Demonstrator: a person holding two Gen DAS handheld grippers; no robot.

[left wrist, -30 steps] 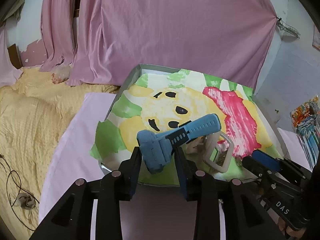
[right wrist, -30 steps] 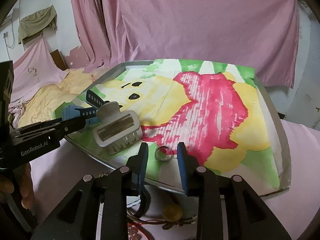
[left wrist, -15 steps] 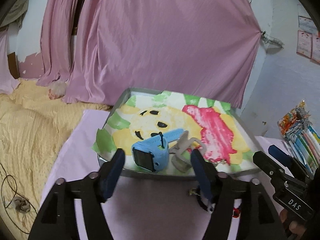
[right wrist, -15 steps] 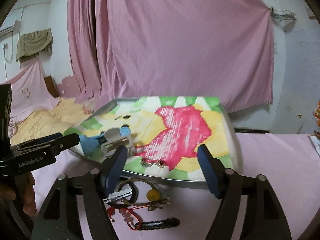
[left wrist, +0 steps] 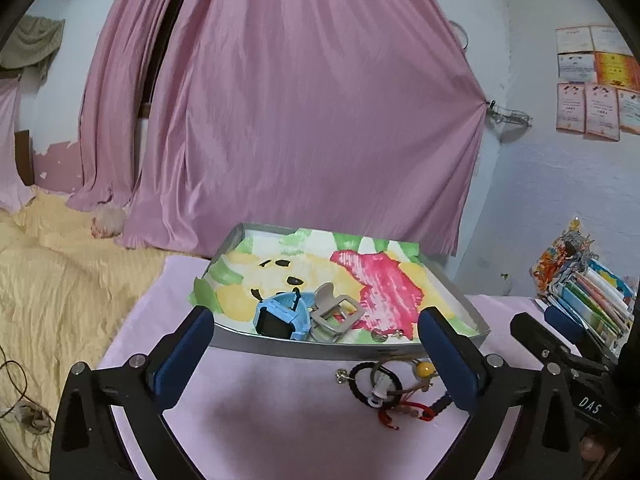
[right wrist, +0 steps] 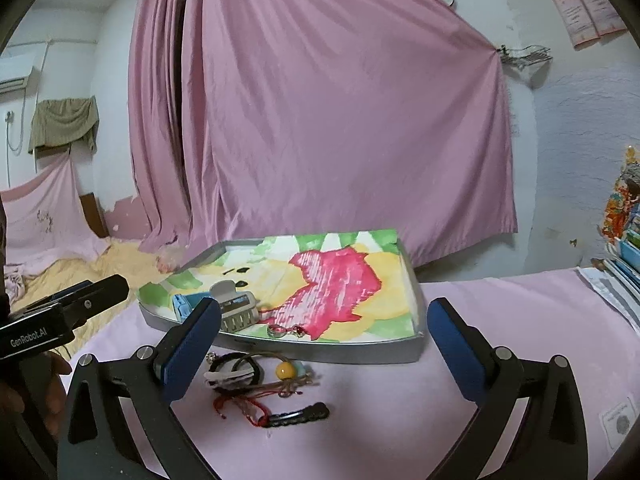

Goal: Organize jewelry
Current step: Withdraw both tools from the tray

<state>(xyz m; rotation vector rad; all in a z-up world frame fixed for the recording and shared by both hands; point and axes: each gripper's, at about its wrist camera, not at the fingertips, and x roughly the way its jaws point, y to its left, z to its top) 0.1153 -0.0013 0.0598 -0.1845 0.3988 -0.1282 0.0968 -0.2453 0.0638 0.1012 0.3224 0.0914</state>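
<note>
Clearly, left view: left gripper (left wrist: 312,350) jaws wide apart, empty; blue watch (left wrist: 282,316) and grey hair clip (left wrist: 334,314) in tray (left wrist: 352,350).

Right view: right gripper (right wrist: 324,338) spread, empty; jewelry pile (right wrist: 260,384) on table, cords tangled; risk: one grab drags several.

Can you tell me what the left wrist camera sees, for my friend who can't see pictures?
A blue watch and a grey hair clip lie in a tray with a bright painted picture. The open left gripper hovers over tangled bracelets on pink cloth.
</note>
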